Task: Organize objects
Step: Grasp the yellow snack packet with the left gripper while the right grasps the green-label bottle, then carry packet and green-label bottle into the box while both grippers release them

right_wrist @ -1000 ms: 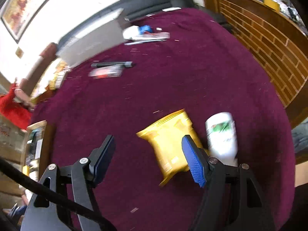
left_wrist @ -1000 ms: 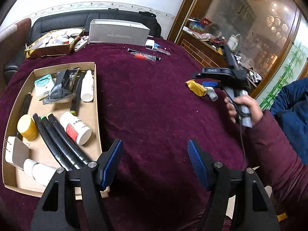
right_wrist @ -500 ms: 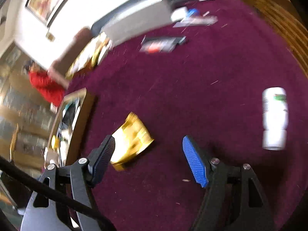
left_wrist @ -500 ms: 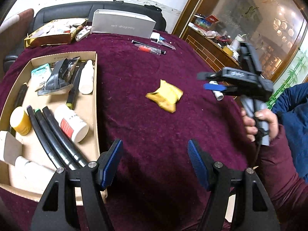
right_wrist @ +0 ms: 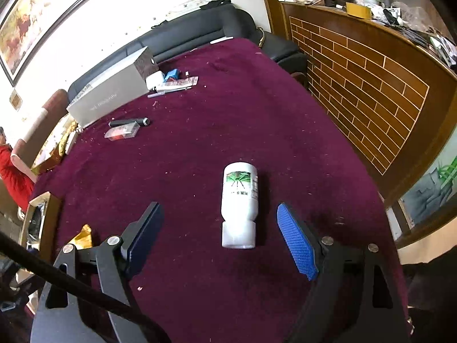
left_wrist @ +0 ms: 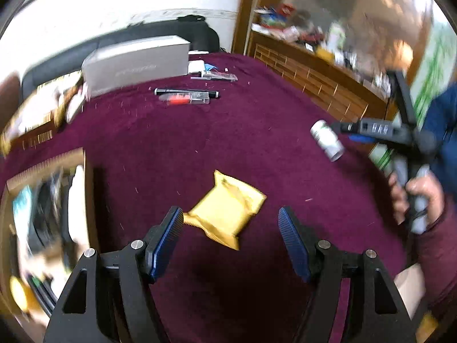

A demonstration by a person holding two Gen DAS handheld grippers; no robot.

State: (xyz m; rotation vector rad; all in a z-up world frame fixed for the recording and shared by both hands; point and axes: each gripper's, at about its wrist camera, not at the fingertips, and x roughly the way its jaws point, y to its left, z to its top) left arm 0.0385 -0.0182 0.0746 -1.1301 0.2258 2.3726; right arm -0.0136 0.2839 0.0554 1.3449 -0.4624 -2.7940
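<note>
A yellow foil packet (left_wrist: 227, 210) lies on the maroon tablecloth (left_wrist: 200, 143) between and just ahead of my open left gripper (left_wrist: 230, 235); its corner shows in the right wrist view (right_wrist: 82, 238). A white bottle with a green label (right_wrist: 239, 203) lies on its side between the open fingers of my right gripper (right_wrist: 218, 237), cap end toward me; it also shows in the left wrist view (left_wrist: 327, 140). The right gripper (left_wrist: 357, 135) appears there, hand-held, at the bottle. The cardboard tray (left_wrist: 42, 214) with several items sits at the left, blurred.
A grey box (right_wrist: 111, 97) stands at the table's far side with small packets and a pen (right_wrist: 171, 85) beside it. A black marker (right_wrist: 130, 122) and a clear case (right_wrist: 121, 132) lie mid-table. A brick-pattern counter (right_wrist: 371, 85) borders the right edge.
The left gripper moved forward and right to straddle the yellow packet. The right gripper swung right from the packet to the white bottle. Both stayed open.
</note>
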